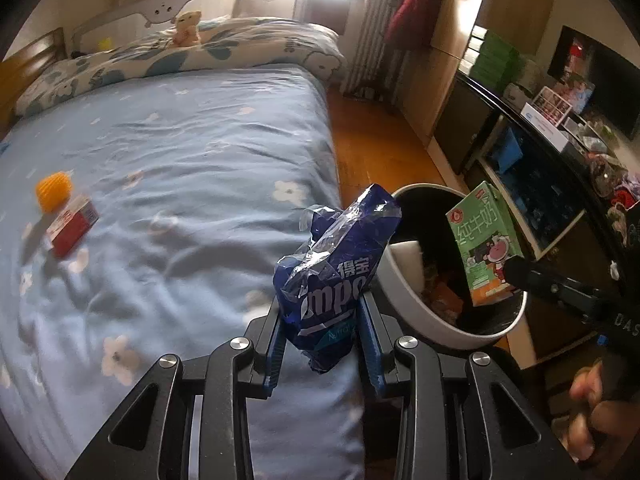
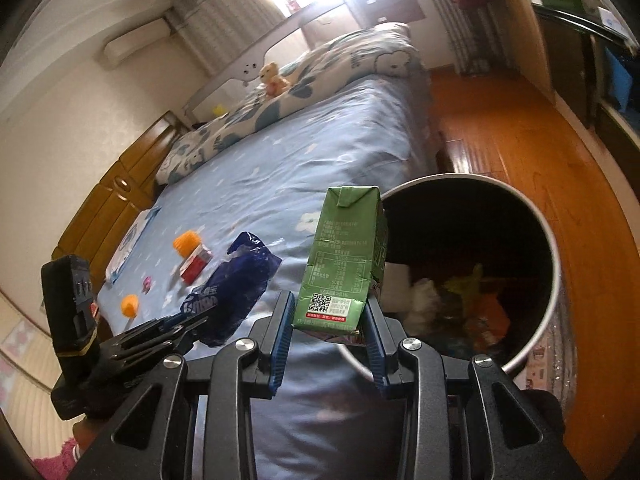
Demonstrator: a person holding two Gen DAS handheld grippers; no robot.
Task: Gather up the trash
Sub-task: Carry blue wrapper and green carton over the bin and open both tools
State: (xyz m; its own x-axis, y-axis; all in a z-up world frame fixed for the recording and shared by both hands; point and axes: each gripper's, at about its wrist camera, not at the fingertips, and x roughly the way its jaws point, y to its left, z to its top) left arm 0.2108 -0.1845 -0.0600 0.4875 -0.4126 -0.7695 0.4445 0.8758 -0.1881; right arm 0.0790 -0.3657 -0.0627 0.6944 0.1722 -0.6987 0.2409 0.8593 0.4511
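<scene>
My left gripper (image 1: 320, 316) is shut on a crumpled dark blue plastic wrapper (image 1: 336, 264), held over the right edge of the bed beside the bin. My right gripper (image 2: 330, 314) is shut on a green milk carton (image 2: 344, 256), upright and just left of the bin's mouth. The round white trash bin (image 2: 548, 304) stands on the floor by the bed with mixed trash inside. In the left wrist view the carton (image 1: 484, 240) hangs over the bin (image 1: 432, 328). In the right wrist view the wrapper (image 2: 232, 284) shows at left in the other gripper.
On the blue flowered bed sheet (image 1: 180, 152) lie a red and white small box (image 1: 72, 228) and an orange ball (image 1: 54, 190). A second orange piece (image 2: 130, 304) and a flat white packet (image 2: 128, 248) lie further along. Dark shelves (image 1: 552, 168) line the right; the wooden floor (image 2: 540, 140) lies behind the bin.
</scene>
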